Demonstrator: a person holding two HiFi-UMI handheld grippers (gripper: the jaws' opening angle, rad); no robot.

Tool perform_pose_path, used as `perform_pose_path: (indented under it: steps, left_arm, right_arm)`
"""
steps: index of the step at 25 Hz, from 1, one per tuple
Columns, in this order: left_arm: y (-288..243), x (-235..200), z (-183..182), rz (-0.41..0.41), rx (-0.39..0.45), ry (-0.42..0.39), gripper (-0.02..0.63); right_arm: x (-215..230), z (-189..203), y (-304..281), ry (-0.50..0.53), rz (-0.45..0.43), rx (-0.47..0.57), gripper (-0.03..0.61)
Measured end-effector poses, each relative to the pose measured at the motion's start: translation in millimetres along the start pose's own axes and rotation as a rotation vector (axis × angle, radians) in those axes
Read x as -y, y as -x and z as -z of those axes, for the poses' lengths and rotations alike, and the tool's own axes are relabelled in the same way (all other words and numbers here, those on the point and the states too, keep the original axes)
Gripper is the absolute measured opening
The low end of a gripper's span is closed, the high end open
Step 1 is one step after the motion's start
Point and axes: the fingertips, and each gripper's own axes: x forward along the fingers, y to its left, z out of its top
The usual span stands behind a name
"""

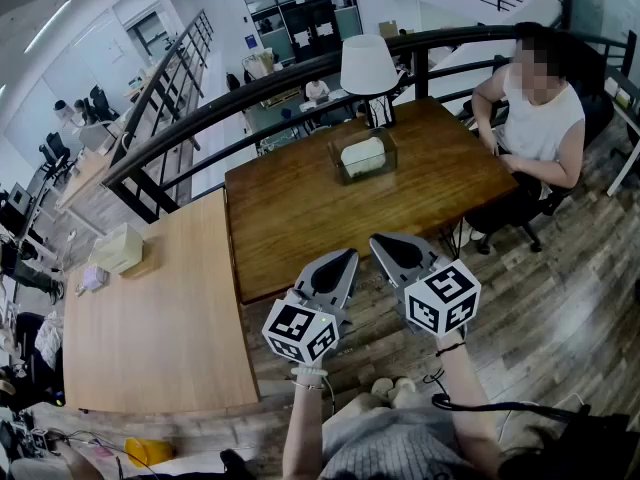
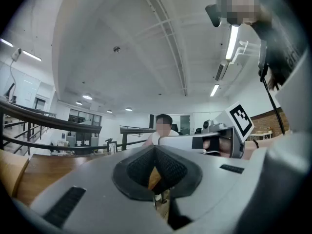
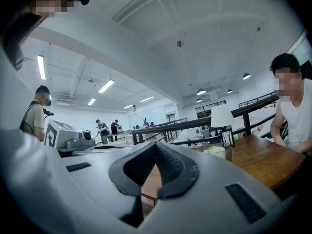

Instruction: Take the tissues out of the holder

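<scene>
Head view: tissues (image 1: pixel 362 154), a white folded wad, sit inside the clear rectangular holder (image 1: pixel 337 165) at upper centre, on the dark wooden table (image 1: pixel 290 218) beside the lamp (image 1: pixel 368 66). Your left gripper (image 1: pixel 348 256) and right gripper (image 1: pixel 378 239), lower centre, have jaws together and empty, well apart from the holder.

The holder (image 1: pixel 363 156) is a clear, open-topped rectangular box standing upright on the dark wooden counter (image 1: pixel 300 218). A white stack of tissues (image 1: pixel 362 153) sits inside it. It lies well ahead of the left fingers (image 1: pixel 338 266) and the right fingers (image 1: pixel 398 251), touching neither and slightly nearer the right ones.
</scene>
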Motion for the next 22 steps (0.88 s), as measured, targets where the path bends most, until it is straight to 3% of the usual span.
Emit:
perform_pose_path:
  steps: [16,22]
  left_arm:
    - [-5.6,19.2,-3.1,0.018,0.01,-0.009,0.008]
    - [-0.6,29.3,-4.1,0.001,0.014,0.004,0.008]
  right_arm:
    - [4.5,-0.7,17.8,0.009,0.0,0.007,0.012]
    - [2.1,-1.0,26.7,-0.039,-0.034,0.026,0.012]
